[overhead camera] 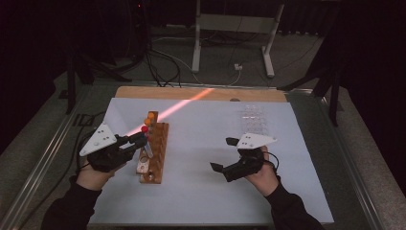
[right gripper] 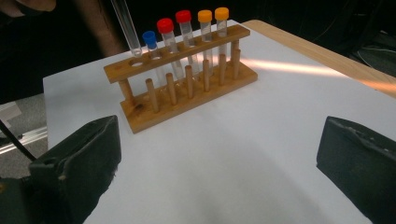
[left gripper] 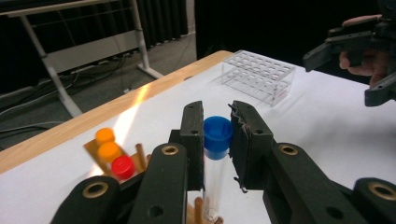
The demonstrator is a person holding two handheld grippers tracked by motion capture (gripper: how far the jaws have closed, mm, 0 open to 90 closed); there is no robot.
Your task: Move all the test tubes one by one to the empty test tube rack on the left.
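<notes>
A clear test tube (left gripper: 214,179) with a blue cap (left gripper: 217,133) sits pinched between the jaws of the left gripper (left gripper: 216,140), the pads pressing on the tube just below the cap. It hangs upright, and in the right gripper view its rounded lower end (right gripper: 127,25) hovers just above the empty hole at the near end of the wooden rack (right gripper: 184,70).

That rack stands left of the middle of the table and runs from near to far. It holds five more capped tubes in a row: a blue-capped tube (right gripper: 149,39) next to the empty hole, then two red-capped tubes (right gripper: 165,25) and two orange-capped tubes (right gripper: 204,16) toward the far end.

The right gripper (overhead camera: 229,155) rests well to the right of the rack with its jaws spread wide and nothing between them. Just beyond it, toward the far right, stands a clear plastic rack (left gripper: 259,74), empty.

Everything sits on a white sheet (overhead camera: 201,191) laid over a wooden tabletop (overhead camera: 158,92) whose far edge shows. A streak of orange light (overhead camera: 184,103) crosses the sheet. The room is dark, with a grey carpeted floor, cables and the white legs of a desk frame (overhead camera: 234,28) behind.
</notes>
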